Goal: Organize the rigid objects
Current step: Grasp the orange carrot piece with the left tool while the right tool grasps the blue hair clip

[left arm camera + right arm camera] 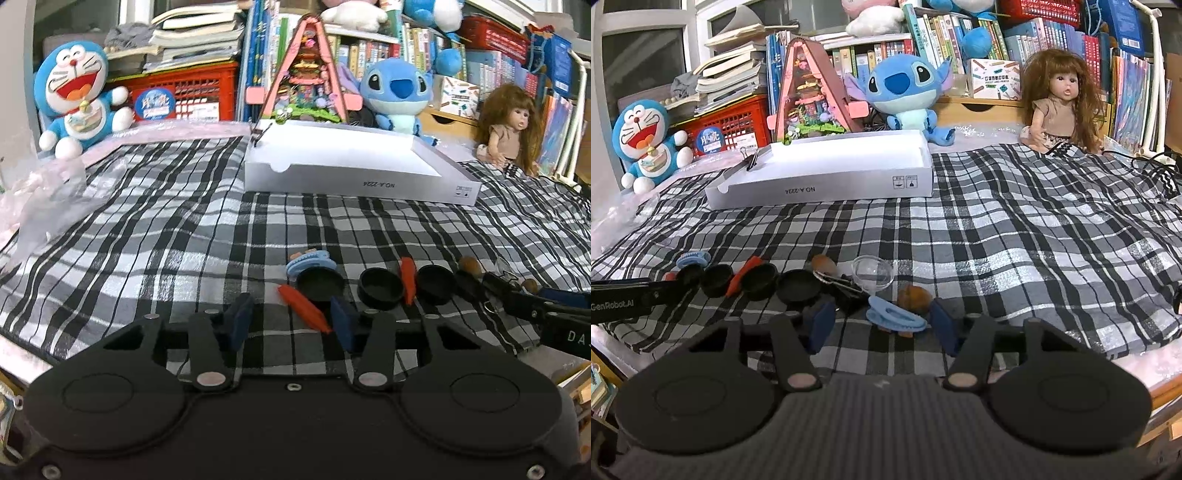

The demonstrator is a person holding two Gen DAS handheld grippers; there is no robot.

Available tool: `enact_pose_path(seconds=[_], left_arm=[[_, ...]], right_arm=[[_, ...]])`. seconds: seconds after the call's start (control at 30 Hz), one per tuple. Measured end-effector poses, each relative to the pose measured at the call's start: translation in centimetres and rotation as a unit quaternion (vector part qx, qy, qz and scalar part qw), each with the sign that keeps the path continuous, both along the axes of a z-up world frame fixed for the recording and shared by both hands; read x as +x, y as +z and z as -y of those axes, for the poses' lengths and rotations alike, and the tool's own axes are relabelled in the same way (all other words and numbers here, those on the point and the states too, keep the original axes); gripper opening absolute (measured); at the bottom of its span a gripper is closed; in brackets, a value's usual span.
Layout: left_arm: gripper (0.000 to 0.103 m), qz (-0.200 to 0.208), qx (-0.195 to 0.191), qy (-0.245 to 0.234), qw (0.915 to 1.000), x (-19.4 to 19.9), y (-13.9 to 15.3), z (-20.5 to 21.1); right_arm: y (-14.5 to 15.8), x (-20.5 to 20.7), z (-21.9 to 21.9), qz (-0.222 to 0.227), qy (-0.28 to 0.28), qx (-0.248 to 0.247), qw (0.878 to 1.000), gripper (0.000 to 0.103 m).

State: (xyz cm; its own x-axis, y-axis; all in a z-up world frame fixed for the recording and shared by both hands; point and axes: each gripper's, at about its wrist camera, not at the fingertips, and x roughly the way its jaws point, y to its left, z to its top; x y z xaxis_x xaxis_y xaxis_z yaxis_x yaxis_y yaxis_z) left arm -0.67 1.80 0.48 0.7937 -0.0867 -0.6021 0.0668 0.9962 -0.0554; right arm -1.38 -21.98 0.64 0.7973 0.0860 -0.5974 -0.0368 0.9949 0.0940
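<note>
A cloth (1015, 236) covers the table. At its near edge lies a row of small things: a hair clip (894, 315) just before a nut (914, 297), with a clear dome (873, 275) behind them and round caps (799, 286) to the left. The open box (827, 173) sits farther back (a binder clip (751, 160) on its left rim), with plush toys (905, 88) and a doll (1058, 99) behind it.

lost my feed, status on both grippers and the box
Left gripper open around orange piece. Right gripper open around blue clip. White box waiting, path clear.
</note>
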Motion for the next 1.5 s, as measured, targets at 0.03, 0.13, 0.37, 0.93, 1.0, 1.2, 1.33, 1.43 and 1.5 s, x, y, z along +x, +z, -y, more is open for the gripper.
enact_pose_path(seconds=[0.03,0.13,0.37,0.93,1.0,1.2,1.33,1.43,1.5], left_arm=[[0.045,0.003,0.003,-0.004,1.0000,0.0,0.0,0.1],[0.045,0.002,0.008,-0.015,0.9999,0.0,-0.1,0.1],[0.017,-0.001,-0.004,-0.023,0.9997,-0.5,-0.2,-0.3],[0.023,0.001,-0.001,-0.002,1.0000,0.1,-0.1,-0.3],[0.022,0.002,0.001,0.000,1.0000,0.3,-0.2,-0.2],[0.010,0.003,-0.004,-0.002,1.0000,0.3,0.0,0.0],[0.010,0.007,-0.010,-0.004,0.9999,0.0,0.4,-0.1],[0.010,0.016,-0.013,-0.005,0.9998,-0.3,1.1,-0.1],[0.010,0.021,-0.016,-0.006,0.9996,-0.3,1.7,-0.1]], right_arm=[[-0.1,0.0,0.0,0.000,0.001,-0.002,1.000,0.061],[0.0,0.0,0.0,-0.001,0.000,-0.004,1.000,0.057],[-0.1,-0.1,0.3,-0.007,-0.009,-0.002,1.000,0.041],[0.3,-0.5,0.0,0.004,0.013,-0.005,1.000,0.047],[0.1,-0.3,-0.1,0.004,0.010,-0.006,1.000,0.048],[-0.3,-0.1,-0.6,0.004,0.016,-0.020,1.000,0.041],[0.1,-0.4,-0.6,0.003,0.025,-0.013,1.000,0.041],[0.7,-0.6,-0.5,0.009,0.024,-0.010,1.000,0.041],[1.1,-0.7,-0.4,0.014,0.023,-0.007,1.000,0.041]])
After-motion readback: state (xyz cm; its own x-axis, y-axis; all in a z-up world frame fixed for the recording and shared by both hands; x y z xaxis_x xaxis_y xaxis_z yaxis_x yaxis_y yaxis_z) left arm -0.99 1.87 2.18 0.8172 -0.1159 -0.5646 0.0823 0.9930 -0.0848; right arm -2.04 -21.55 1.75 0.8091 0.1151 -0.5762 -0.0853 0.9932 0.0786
